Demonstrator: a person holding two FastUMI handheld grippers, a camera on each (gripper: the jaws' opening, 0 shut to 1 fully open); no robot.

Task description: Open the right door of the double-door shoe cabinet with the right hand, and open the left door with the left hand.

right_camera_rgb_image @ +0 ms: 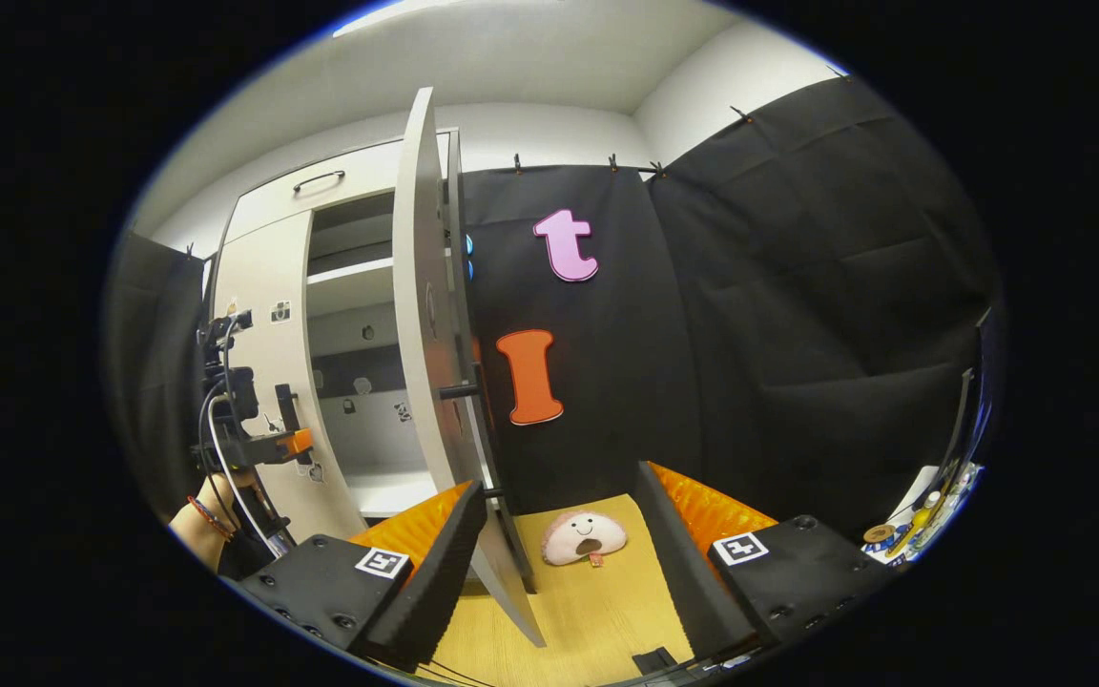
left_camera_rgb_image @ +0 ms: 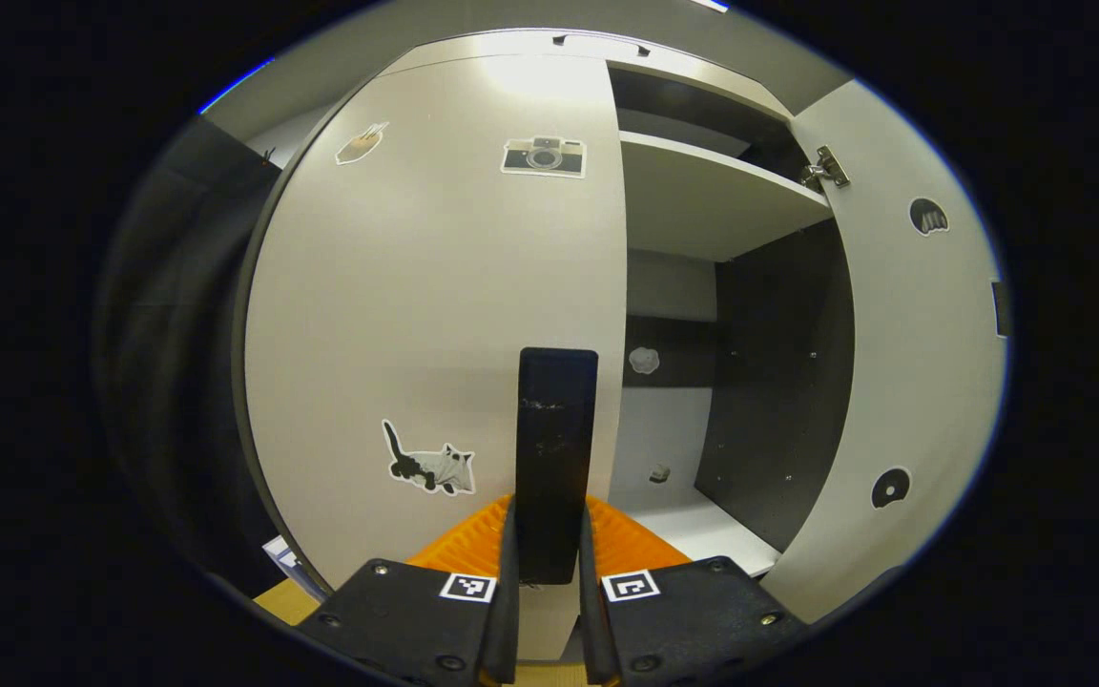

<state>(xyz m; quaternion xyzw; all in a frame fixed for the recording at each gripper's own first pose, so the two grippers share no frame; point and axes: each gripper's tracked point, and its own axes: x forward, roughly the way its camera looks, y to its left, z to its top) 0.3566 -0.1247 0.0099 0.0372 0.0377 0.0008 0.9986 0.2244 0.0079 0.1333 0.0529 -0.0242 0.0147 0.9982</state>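
In the left gripper view, the pale grey, flat-fronted left door [left_camera_rgb_image: 435,315] of the double-door shoe cabinet is closed and stands directly ahead. It carries a camera sticker [left_camera_rgb_image: 543,156] near its top, a small pale sticker [left_camera_rgb_image: 362,143] at upper left and a black-and-white cat sticker [left_camera_rgb_image: 429,465] low down. A long, upright black bar handle [left_camera_rgb_image: 556,463] sits at the door's free edge. The left gripper [left_camera_rgb_image: 548,563] is clenched on this handle, one finger pressing each side of its lower end. To the right, the right door [left_camera_rgb_image: 922,382] is swung wide open, its pale inner face bearing two dark round stickers and a metal hinge [left_camera_rgb_image: 826,170] near the top. Between the doors the cabinet interior shows a pale shelf [left_camera_rgb_image: 702,196], dark side and back panels and a pale floor board.

In the right gripper view, the right gripper [right_camera_rgb_image: 569,563] is released, its fingers spread well apart with nothing between them, above a light wooden floor [right_camera_rgb_image: 597,611]. The open right door [right_camera_rgb_image: 427,315] is seen nearly edge-on just ahead of the gripper's near finger, its bottom corner near that fingertip; whether they touch cannot be told. A round, pale pink plush toy with a smiling face [right_camera_rgb_image: 584,536] lies on the floor beyond the fingers. Far to the left, the left gripper [right_camera_rgb_image: 290,434], held by a hand [right_camera_rgb_image: 211,520] with a wrist band, is at the closed left door [right_camera_rgb_image: 268,382].
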